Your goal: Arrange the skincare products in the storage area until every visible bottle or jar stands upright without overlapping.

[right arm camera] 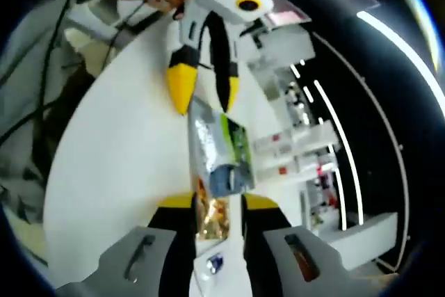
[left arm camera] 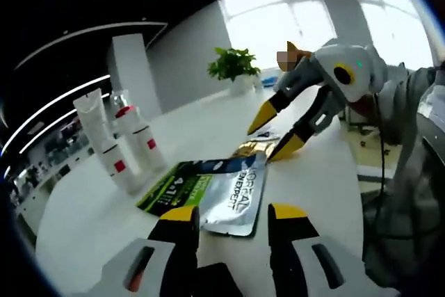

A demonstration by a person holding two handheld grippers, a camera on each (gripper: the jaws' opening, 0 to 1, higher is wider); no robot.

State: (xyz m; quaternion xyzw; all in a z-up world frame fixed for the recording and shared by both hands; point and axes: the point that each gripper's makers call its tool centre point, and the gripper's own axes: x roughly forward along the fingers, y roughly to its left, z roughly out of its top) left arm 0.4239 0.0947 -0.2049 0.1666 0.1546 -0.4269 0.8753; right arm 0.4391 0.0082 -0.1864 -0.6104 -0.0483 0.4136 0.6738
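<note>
Silver sachets (left arm camera: 226, 196) lie flat on the white tabletop (left arm camera: 90, 220) just ahead of my left claw (left arm camera: 233, 215), whose jaws stand apart with nothing between them. Their long axis runs from this claw toward my right claw (left arm camera: 277, 138), which waits with jaws parted and free of any load at the far, gold end; in the right gripper view, the gold sachet (right arm camera: 212, 217) sits between its tips. Off to the left, two white tubes (left arm camera: 104, 140) and a bottle (left arm camera: 142, 137) already stand upright, apart from the sachets. My left claw looks nearer the silver pack.
</note>
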